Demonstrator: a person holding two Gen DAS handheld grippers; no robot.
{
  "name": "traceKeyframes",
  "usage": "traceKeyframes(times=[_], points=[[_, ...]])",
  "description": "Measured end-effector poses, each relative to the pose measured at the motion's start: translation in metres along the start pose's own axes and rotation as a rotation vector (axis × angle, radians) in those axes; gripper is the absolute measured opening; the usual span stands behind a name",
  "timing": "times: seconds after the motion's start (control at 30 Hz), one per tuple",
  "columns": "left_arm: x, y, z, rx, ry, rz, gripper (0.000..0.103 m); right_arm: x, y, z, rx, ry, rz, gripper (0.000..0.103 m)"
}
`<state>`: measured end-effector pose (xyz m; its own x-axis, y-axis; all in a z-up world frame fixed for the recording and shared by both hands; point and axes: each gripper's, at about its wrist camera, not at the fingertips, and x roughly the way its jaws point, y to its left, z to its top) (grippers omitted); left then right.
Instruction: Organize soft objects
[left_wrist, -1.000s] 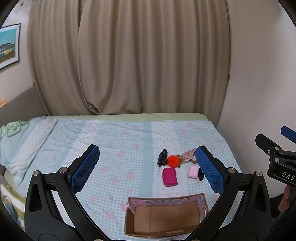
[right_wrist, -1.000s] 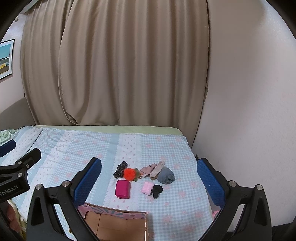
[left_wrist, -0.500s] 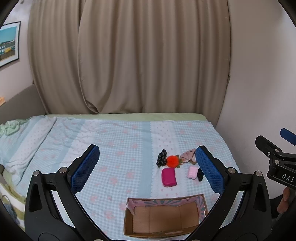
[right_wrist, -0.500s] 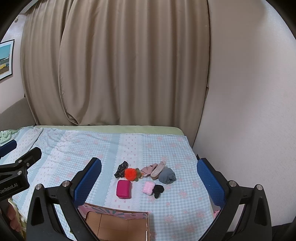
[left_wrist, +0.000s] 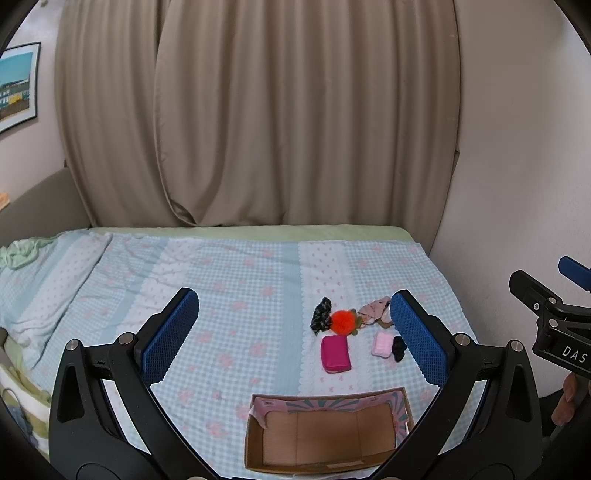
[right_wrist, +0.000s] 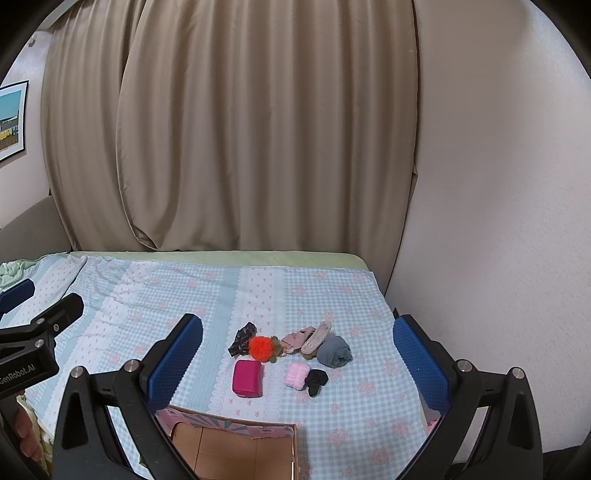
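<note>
Fuzzy orange pompom (right_wrist: 260, 348), boxy magenta pouch (right_wrist: 247, 378); left gripper (left_wrist: 293, 336), right gripper (right_wrist: 297, 360) wide, empty.

Small soft items (right_wrist: 291, 354) clustered on bed, open cardboard box (left_wrist: 325, 435) nearby, empty

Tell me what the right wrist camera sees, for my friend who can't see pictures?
A small pile of soft things lies on a blue checked bedspread: a fluffy orange pompom, a magenta zip pouch, a rolled grey sock and a pale pink sponge. The open right gripper frames them above an open cardboard box.
</note>
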<state>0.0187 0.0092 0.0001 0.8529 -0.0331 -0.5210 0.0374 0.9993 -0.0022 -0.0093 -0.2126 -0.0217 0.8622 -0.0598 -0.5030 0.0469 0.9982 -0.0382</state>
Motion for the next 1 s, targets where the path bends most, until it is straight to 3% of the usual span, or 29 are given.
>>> traceKeyframes(times=[0.77,1.0], points=[[0.000,-0.002,-0.001,-0.005,0.003,-0.005,0.103,0.000,0.001,0.004,0.008,-0.002,0.005,0.103],[0.019,0.003,0.001,-0.034,0.061,-0.042,0.103,0.011,-0.003,0.006,0.023,0.038,-0.009,0.103]])
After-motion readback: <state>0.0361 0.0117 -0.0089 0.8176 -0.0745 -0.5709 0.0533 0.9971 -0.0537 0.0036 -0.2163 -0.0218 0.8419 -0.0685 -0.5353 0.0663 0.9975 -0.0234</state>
